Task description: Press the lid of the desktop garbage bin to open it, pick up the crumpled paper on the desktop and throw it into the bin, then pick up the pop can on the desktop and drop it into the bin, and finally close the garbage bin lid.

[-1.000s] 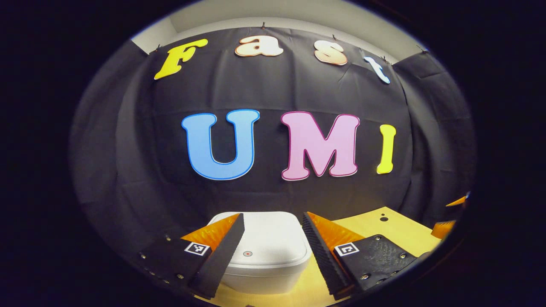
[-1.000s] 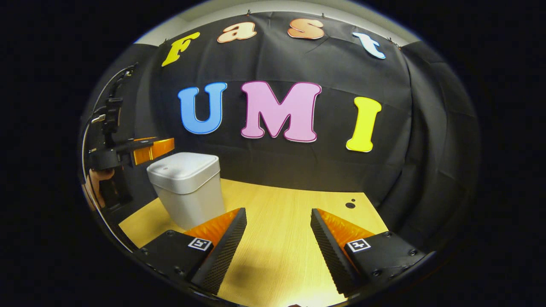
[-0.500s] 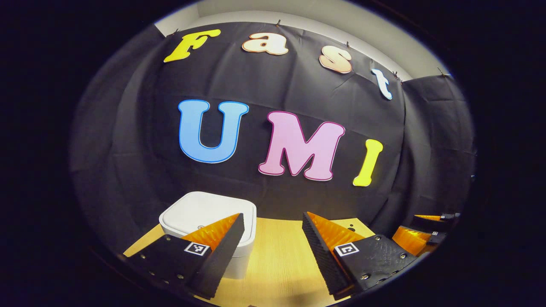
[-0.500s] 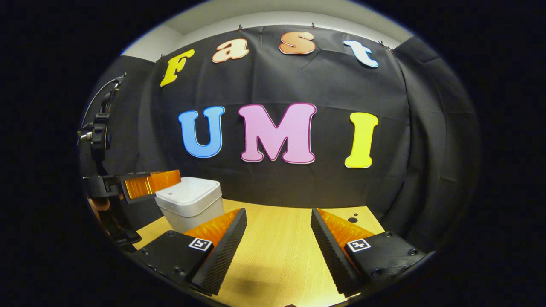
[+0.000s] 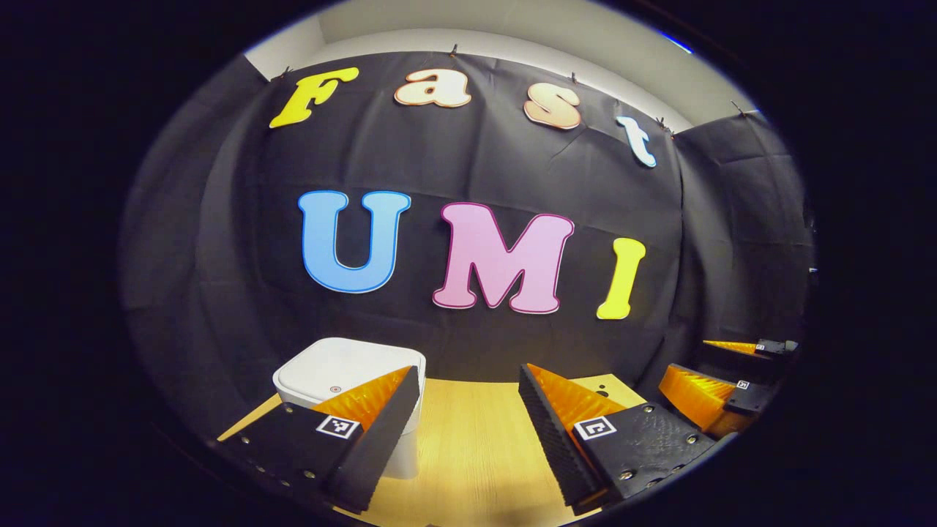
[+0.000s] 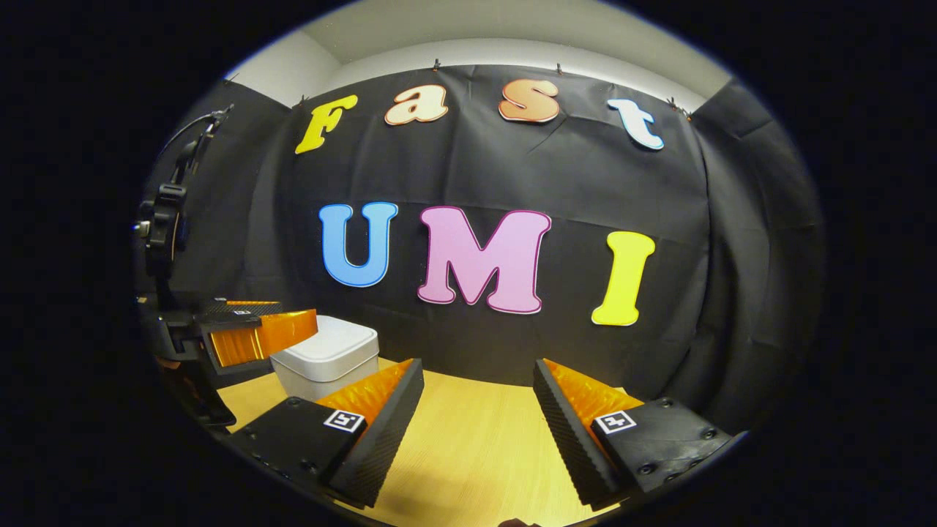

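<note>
Wooden desktop [image 5: 476, 454] runs back to the booth's cloth wall, and the white bin [image 5: 344, 369] stands on it near that wall, its lid [image 6: 328, 344] down and flat. Taking the bin as the landmark, the left gripper [image 5: 468, 432] hangs just in front of it and a little to its right, jaws spread wide with nothing between them; its one finger overlaps the bin's near corner in the left gripper view, though I cannot tell whether they touch. The right gripper [image 6: 476, 432] sits well to the right of the bin, also spread and empty, over bare wood. In the right gripper view the left gripper [image 6: 256, 337] shows level with the lid's near edge. So the left is clearly the nearer tool. The small round button [image 5: 334, 390] on the lid's front lies ahead and leftward of its fingertips; pressing it likely calls for a short shift left and down. Paper and can I cannot place.
</note>
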A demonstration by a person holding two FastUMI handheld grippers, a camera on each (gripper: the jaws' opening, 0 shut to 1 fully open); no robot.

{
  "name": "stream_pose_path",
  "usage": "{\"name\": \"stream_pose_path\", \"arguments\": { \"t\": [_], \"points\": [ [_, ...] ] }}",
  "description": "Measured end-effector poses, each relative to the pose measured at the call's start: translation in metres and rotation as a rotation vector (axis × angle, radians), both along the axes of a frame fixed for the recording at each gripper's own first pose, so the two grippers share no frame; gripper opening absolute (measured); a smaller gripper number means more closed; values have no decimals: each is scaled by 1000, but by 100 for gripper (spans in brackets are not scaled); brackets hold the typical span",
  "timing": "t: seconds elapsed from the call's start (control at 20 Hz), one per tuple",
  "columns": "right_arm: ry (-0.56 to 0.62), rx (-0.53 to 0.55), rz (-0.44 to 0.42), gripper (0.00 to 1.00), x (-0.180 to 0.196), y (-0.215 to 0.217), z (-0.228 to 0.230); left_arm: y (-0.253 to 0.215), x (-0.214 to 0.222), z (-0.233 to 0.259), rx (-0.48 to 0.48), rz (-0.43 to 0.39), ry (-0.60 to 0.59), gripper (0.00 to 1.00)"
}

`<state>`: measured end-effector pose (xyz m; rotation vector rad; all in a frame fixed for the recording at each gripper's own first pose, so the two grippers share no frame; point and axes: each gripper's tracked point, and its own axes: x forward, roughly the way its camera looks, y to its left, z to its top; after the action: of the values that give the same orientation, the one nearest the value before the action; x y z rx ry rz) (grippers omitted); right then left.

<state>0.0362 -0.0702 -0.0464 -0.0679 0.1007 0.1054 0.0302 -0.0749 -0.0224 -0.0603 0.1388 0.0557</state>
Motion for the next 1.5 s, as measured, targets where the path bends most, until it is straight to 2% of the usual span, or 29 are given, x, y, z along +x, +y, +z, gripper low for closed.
{"name": "stream_pose_path", "arguments": {
  "t": [0.15,0.45,0.8,0.95,1.5],
  "points": [
    [25,0,21,98,-5,19,-5,2,0,5,37,-24,-8,91],
    [22,-14,2,98,-6,46,0,19,-8,19,84,-67,-47,91],
    [18,-56,-25,97,-24,70,-2,38,-35,15,72,-104,-81,91],
    [38,-40,-24,97,-34,80,-10,45,-43,14,118,-113,-108,91],
    [13,-42,-112,97,-51,63,-1,40,-66,17,106,-139,-106,91]
  ]
}}
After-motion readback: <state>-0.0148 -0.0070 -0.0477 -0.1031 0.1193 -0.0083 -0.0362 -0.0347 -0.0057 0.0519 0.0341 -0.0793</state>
